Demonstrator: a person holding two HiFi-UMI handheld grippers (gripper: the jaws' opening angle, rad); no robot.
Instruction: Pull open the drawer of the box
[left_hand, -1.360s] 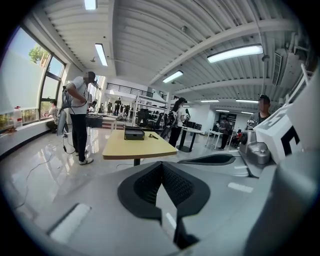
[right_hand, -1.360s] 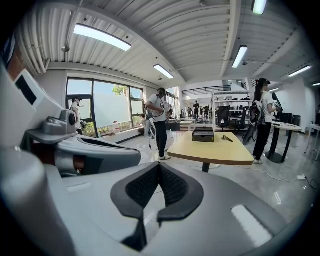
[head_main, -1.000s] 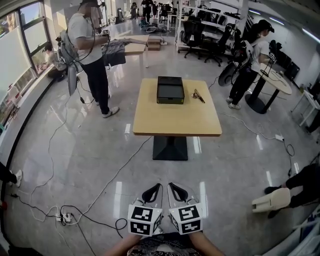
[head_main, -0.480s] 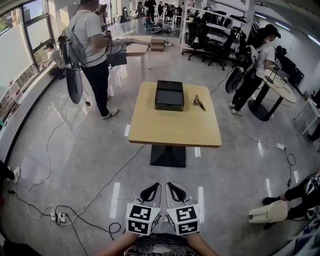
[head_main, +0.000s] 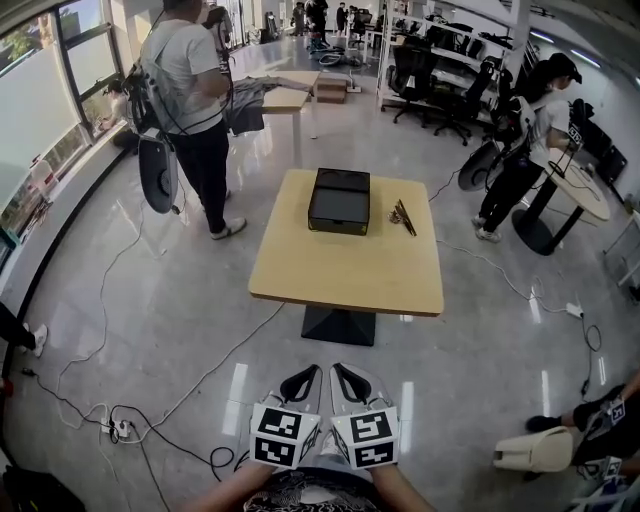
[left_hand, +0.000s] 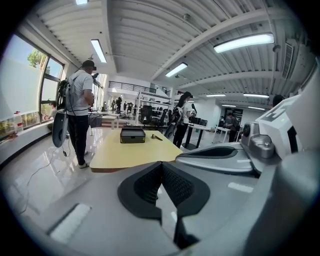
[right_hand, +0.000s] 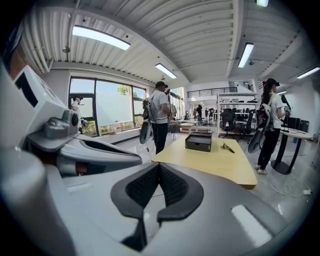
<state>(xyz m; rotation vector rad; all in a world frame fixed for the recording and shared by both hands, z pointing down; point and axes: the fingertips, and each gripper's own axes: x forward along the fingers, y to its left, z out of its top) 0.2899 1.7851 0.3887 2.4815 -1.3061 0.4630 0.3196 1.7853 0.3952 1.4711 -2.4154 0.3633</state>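
A wide workshop with a glossy grey floor (head_main: 120, 300) holds a square light wooden worktop (head_main: 350, 270) on a black pedestal base (head_main: 340, 326). The flat black box (head_main: 339, 201) sits near the worktop's far edge, with a small metal tool (head_main: 402, 216) just to its right. Well short of the worktop, the left claw (head_main: 312, 374) and right claw (head_main: 342, 373) hover side by side, each pinched together on nothing.

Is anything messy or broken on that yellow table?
Nothing stands out there. The black box sits flat and square on the table, and a small metal tool lies beside it, not touching. The only untidy bit is the cables trailing loosely over the floor.
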